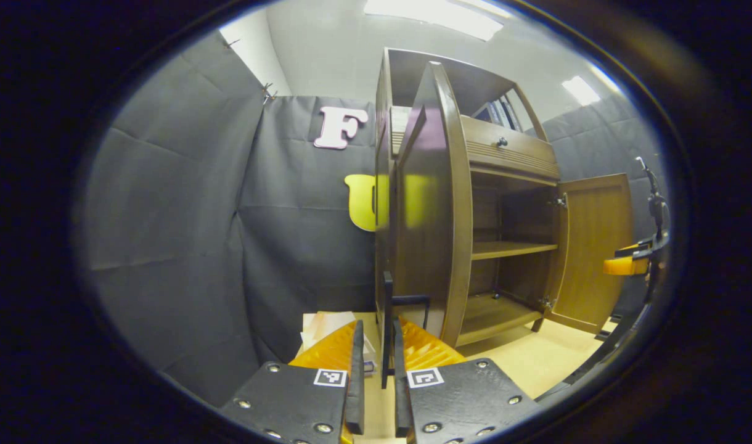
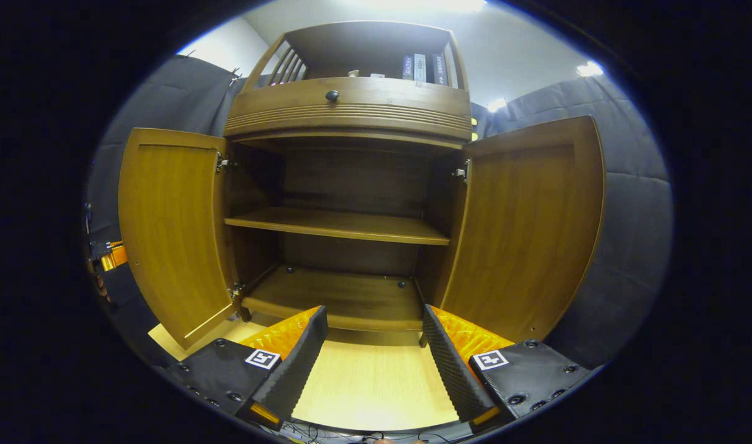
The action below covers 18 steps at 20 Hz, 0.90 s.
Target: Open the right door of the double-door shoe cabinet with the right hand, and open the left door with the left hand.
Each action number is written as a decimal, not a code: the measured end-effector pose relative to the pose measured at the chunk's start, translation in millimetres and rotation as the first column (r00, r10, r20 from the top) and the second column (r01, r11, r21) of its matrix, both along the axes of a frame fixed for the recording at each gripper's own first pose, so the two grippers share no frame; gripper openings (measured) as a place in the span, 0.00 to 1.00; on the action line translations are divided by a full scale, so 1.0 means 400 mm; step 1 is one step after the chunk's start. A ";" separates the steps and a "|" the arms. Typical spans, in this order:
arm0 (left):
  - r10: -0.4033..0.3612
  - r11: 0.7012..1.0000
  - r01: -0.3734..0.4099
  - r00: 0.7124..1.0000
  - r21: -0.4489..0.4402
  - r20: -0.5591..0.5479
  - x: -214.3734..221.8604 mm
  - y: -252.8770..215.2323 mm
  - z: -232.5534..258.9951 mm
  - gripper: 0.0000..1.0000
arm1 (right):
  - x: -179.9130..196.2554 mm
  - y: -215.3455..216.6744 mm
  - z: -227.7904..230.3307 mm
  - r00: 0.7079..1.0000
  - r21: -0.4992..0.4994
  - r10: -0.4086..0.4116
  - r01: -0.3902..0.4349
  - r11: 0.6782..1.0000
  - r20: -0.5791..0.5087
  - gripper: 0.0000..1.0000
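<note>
No text, brand or number can be read. The books (image 2: 421,66) on the top shelf of the cabinet (image 2: 345,108) carry spine print that is too small to read. Square coded markers (image 1: 330,377) on the gripper bodies bear only patterns, without letters.

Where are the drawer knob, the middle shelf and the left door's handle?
drawer knob (image 2: 331,95), right gripper view, its round front.
middle shelf (image 2: 345,223), right gripper view, the top board.
left door's handle (image 1: 386,327), left gripper view, the upright bar between the gripper's fingers.
</note>
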<state>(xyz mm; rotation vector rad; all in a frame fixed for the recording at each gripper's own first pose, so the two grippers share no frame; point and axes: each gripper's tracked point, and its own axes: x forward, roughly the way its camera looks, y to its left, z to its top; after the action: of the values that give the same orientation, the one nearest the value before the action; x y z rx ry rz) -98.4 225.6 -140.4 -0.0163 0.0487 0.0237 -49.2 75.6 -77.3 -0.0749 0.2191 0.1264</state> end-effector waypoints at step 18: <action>0.135 0.991 -0.134 0.988 -0.017 0.073 -0.188 -0.077 0.234 0.43 | 0.036 -0.124 0.005 0.997 0.038 -0.075 0.076 0.996 -0.024 0.98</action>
<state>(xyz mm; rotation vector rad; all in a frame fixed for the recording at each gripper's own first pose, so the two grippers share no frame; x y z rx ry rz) -173.6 194.7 -46.8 -0.0324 -0.0262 0.1581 -34.8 26.2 -75.2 -0.0266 0.2414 0.0564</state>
